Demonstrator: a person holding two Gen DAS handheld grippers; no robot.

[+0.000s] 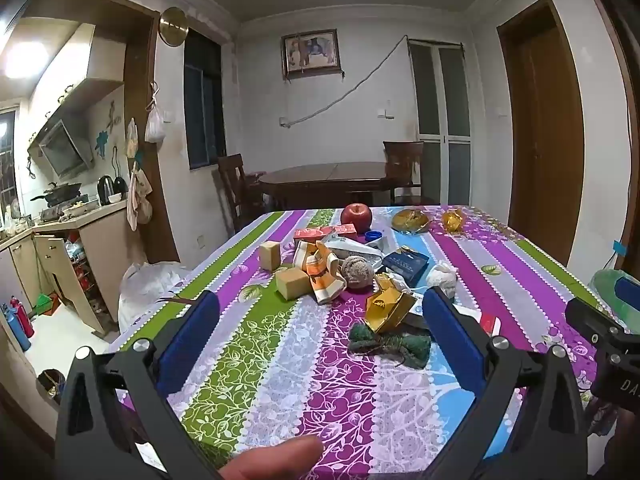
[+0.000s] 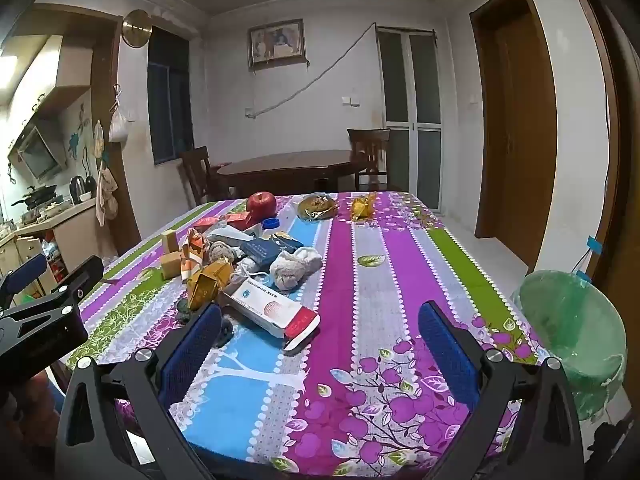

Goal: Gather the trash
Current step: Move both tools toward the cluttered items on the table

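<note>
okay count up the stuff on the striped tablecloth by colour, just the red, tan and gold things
Red: 1, the apple
Tan: 2, the blocks
Gold: 3, the crumpled box, the round wrapper, the small wrapper
Total: 6

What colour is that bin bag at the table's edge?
The bin liner is translucent pale green, seen best in the right wrist view.

Pile of litter (image 1: 360, 272) heaped mid-table (image 2: 380, 280), apple (image 2: 261, 202) behind it at the far edge. Flat box (image 2: 272, 312) lying nearest, in front of the pile. Lined bin (image 2: 576, 332) off the table's right side, probably on the floor.
</note>
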